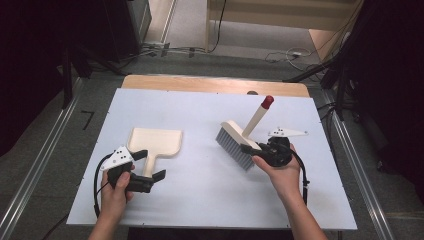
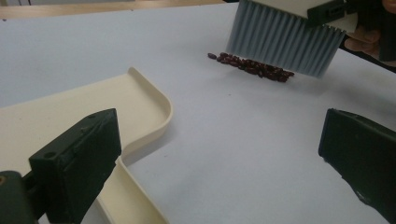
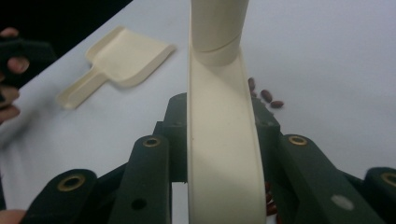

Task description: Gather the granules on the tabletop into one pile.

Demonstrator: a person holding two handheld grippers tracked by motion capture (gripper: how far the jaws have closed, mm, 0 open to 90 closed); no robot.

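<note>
the brush (image 1: 240,137) is light and stiff, clamped by its back in the right jaws. the left jaws stand wide around the pan (image 1: 154,142) handle, its best hold; the beans (image 2: 252,66) roll loose.

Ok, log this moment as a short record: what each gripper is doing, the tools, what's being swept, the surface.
left gripper: open, jaws either side of the dustpan handle
right gripper: shut on the brush head
brush: cream, grey bristles down, red-tipped handle tilted up and away
dustpan: cream, flat on the table
beans: dark red, in a line by the bristles
table: white board
</note>
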